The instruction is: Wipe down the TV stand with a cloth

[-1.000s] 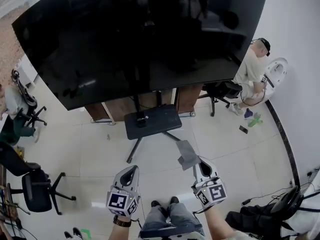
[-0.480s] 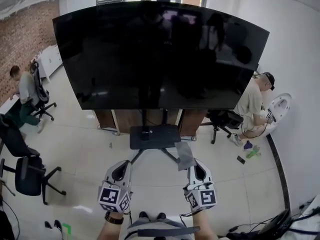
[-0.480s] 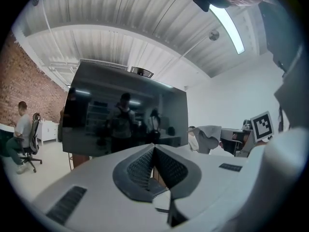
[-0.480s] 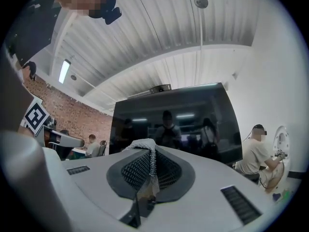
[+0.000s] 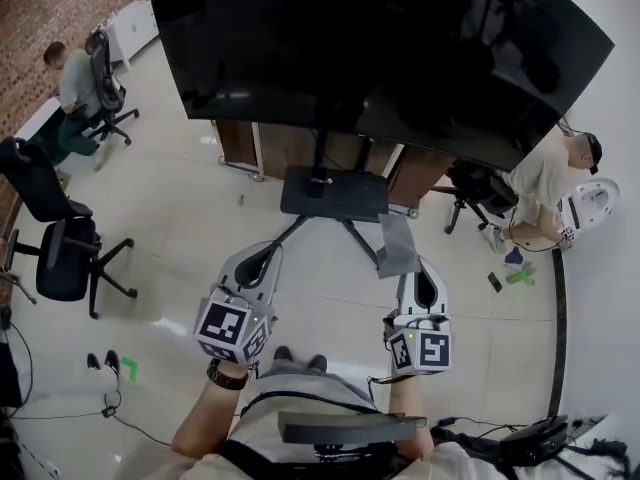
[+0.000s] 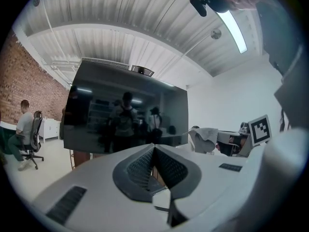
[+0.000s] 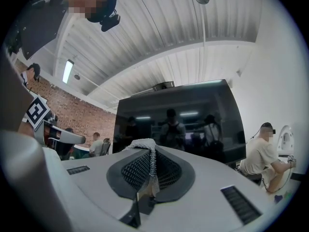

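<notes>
The TV stand's black shelf (image 5: pixel 333 192) sits under the big dark TV (image 5: pixel 380 48), with thin black legs (image 5: pixel 290 230) splayed over the pale floor. My right gripper (image 5: pixel 420 276) is shut on a grey cloth (image 5: pixel 396 243) that sticks out ahead of it, just right of the shelf and short of it. In the right gripper view the woven cloth (image 7: pixel 149 153) is pinched between the jaws, with the TV (image 7: pixel 178 124) ahead. My left gripper (image 5: pixel 268 256) is shut with nothing in it, near the left leg. Its jaws (image 6: pixel 153 152) meet in the left gripper view.
Black office chairs (image 5: pixel 60 258) stand at the left, with a seated person (image 5: pixel 75 78) further back. Another person (image 5: pixel 545 183) sits at the right by a chair (image 5: pixel 478 186). A wooden cabinet (image 5: pixel 285 150) is behind the stand. Small items (image 5: pixel 515 268) lie on the floor.
The head view has swung nearer the TV and stand and a little leftward. Both grippers stay shut and side by side, and the cloth is still in the right one.
</notes>
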Action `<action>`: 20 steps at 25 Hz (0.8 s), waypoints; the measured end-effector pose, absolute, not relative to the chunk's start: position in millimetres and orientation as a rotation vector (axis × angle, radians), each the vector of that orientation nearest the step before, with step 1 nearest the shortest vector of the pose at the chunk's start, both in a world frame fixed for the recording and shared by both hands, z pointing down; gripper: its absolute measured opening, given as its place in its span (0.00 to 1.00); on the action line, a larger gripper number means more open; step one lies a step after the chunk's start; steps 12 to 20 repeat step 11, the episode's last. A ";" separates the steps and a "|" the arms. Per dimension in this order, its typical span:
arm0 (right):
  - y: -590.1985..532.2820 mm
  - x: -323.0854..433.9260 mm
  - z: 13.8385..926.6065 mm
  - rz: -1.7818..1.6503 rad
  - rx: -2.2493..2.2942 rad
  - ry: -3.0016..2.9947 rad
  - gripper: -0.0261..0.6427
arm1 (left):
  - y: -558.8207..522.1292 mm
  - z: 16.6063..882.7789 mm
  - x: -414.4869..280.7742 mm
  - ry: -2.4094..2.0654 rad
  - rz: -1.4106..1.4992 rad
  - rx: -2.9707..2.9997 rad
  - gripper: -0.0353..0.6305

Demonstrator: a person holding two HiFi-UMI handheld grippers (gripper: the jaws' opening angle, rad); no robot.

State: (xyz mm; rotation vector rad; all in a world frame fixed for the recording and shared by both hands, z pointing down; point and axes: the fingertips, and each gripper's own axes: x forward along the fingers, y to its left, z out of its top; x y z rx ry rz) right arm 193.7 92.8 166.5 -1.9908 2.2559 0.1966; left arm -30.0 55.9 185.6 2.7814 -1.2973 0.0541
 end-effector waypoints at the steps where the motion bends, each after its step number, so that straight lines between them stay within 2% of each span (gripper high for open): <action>1: 91.0 191.8 169.2 0.181 -1.984 2.265 0.04 | 55.7 186.3 -31.3 -1.302 0.062 2.775 0.09; 20: 75.2 207.3 173.2 0.118 -1.981 2.275 0.04 | 44.0 179.9 -13.0 -1.282 0.068 2.774 0.09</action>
